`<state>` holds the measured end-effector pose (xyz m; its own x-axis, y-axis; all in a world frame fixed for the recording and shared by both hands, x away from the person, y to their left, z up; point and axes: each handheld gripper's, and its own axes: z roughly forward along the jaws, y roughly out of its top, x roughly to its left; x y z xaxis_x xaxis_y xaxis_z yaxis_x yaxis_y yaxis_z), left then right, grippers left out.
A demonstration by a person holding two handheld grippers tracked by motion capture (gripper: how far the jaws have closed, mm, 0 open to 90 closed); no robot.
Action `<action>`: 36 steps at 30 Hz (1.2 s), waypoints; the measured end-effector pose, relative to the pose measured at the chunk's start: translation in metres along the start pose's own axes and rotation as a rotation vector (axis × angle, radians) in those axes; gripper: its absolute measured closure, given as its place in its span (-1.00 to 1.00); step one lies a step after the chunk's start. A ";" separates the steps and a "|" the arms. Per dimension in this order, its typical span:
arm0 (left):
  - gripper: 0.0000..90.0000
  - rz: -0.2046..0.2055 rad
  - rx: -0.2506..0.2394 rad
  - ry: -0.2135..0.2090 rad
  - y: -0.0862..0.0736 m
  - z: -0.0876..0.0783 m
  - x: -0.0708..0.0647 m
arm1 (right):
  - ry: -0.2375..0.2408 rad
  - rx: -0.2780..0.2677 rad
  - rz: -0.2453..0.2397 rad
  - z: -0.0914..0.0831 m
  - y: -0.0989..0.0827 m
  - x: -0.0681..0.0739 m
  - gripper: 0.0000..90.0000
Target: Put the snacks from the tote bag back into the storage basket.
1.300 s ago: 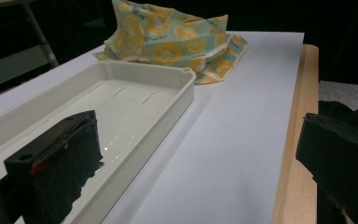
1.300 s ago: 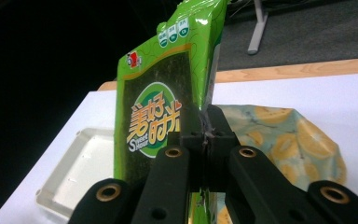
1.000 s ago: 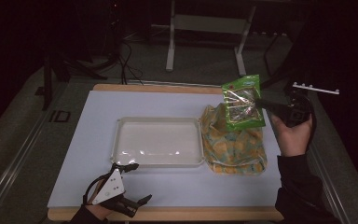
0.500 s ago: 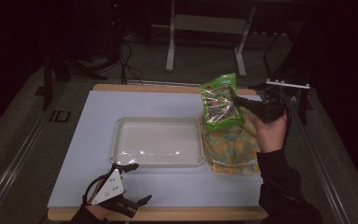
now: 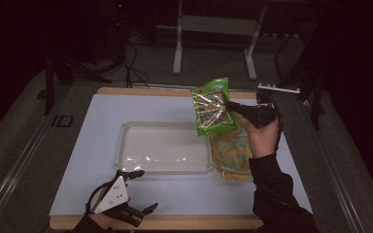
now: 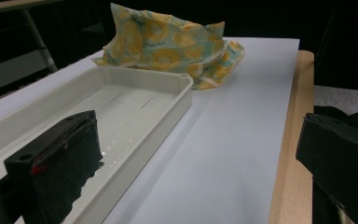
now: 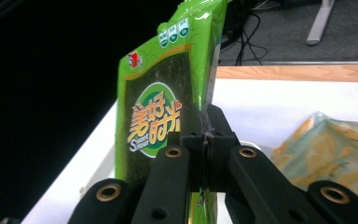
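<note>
Right gripper (image 5: pixel 233 108) pinches green snack packet (image 5: pixel 213 107) in air beside empty white tray (image 5: pixel 165 167); placing left. Left gripper (image 5: pixel 143 213) spread, idle.

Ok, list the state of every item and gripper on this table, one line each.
green snack bag: lifted off the table, pinched at its edge, hanging upright above the tray's right end.
right gripper: shut on the green snack bag.
left gripper: open, holding nothing, at the table's near edge.
white tray: empty, flat on the table.
yellow patterned bag: lying crumpled beside the tray, untouched.
</note>
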<state>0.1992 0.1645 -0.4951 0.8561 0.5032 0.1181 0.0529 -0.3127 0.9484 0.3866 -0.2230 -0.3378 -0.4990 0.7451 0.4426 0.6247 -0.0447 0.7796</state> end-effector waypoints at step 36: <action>-0.99 0.007 -0.001 -0.008 0.001 0.000 0.000 | 0.031 -0.027 0.130 0.061 -0.062 0.000 0.97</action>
<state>0.1989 0.1644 -0.4946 0.8606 0.4943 0.1226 0.0462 -0.3156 0.9478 0.3845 -0.1797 -0.4137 -0.4333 0.7108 0.5540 0.6694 -0.1577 0.7260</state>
